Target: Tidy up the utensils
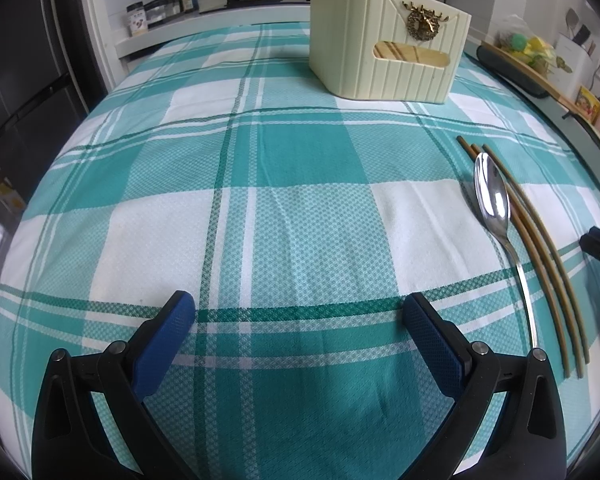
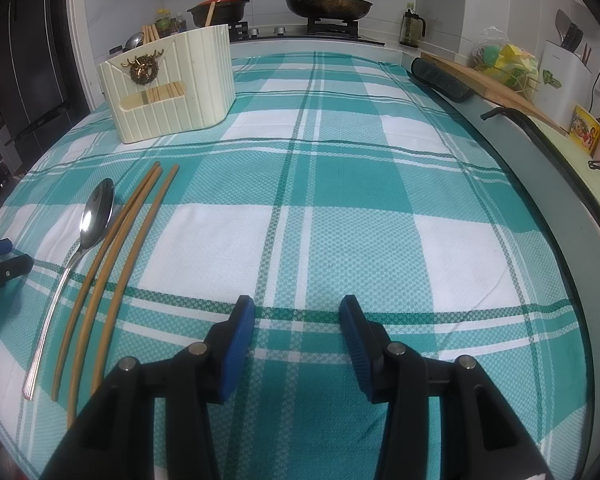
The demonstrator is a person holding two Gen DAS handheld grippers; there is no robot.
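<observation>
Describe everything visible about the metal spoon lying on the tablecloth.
The spoon is shiny silver metal with an oval bowl facing up, catching a bright reflection, and a long slim handle that widens to a ribbed end. It lies flat on the teal-and-white checked tablecloth, bowl toward the cream utensil holder, handle toward the camera. Three brown chopsticks lie alongside on its right, the nearest against the bowl's edge. Neither pair of tongs touches it.

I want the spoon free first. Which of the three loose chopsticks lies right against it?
The outer chopstick on the spoon's side: it runs along the bowl's edge. The other two lie farther off.
</observation>
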